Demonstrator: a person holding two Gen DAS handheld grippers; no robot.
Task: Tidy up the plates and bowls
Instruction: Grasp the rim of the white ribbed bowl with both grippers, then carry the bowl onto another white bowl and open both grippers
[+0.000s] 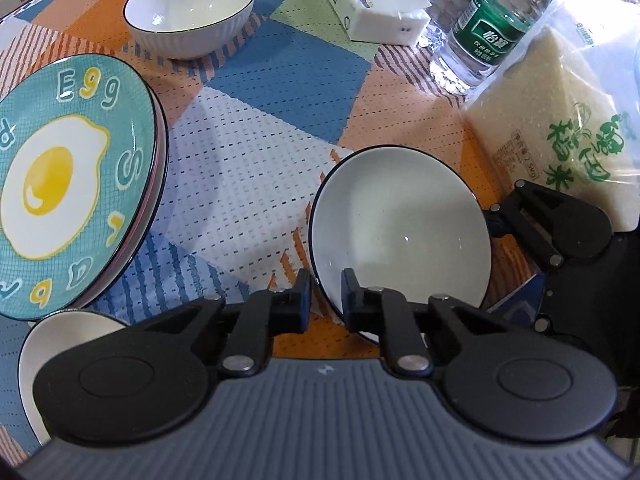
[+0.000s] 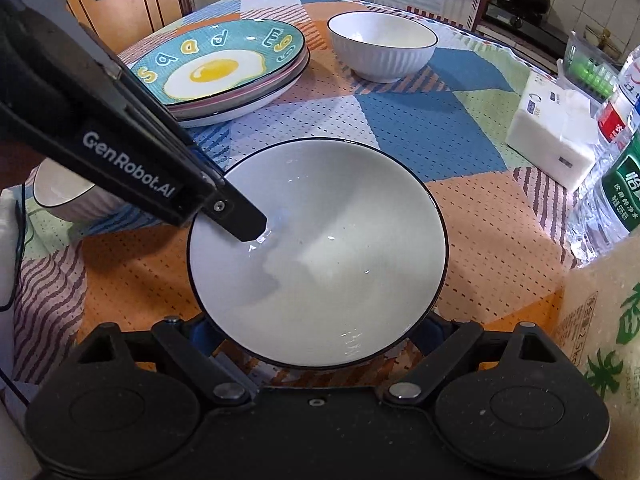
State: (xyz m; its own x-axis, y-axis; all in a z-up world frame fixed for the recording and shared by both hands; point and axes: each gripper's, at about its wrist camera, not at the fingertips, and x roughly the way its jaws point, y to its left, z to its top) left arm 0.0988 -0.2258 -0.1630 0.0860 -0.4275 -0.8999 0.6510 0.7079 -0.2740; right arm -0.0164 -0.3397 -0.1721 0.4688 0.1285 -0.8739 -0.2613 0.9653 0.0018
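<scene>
A white bowl with a dark rim is in front of both cameras. My left gripper is shut on its near rim, one finger inside the bowl and one outside. My right gripper stands wide, its fingers flanking the bowl's lower wall; the pads are hidden under the rim. A stack of plates topped by a teal fried-egg plate lies to the left. A ribbed white bowl stands farther back. Another white bowl sits at the near left.
A patchwork cloth covers the round table. On the right are a tissue pack, water bottles and a bag of rice. A wooden chair stands behind the table.
</scene>
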